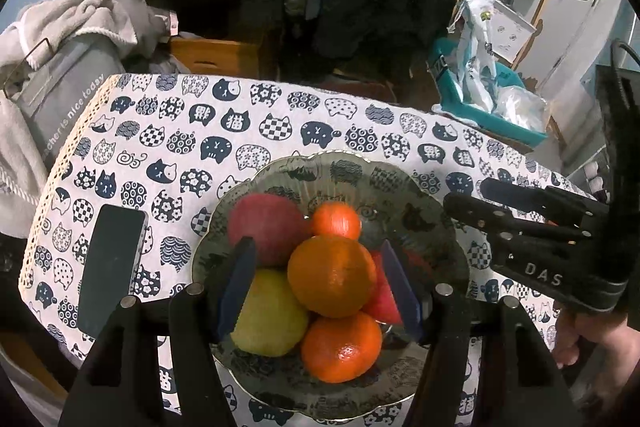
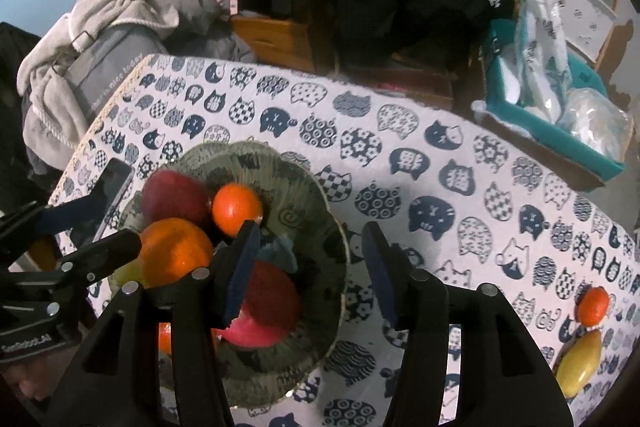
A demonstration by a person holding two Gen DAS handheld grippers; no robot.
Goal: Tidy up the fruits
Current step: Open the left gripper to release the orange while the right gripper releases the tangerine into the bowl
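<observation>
My left gripper (image 1: 320,287) hangs over the bowl (image 1: 424,195), jaws apart either side of the top orange (image 1: 332,277), pads not pressing it. My right gripper (image 2: 308,271) is parted and holds nothing, straddling the bowl's rim. 1 tangerine (image 2: 594,305) and 1 lemon (image 2: 578,363) lie on the cloth (image 2: 440,155), well apart from the bowl.

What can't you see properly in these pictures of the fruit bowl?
- Red fruit, left wrist view: mostly hidden behind the big orange and a blue pad of the left tongs.
- Yellow fruit, right wrist view: cut off by the dark lens edge, so its kind is unclear.
- Bowl near rim, both views: covered by the tongs' black frames.
- Phone screen: dark, nothing readable.
</observation>
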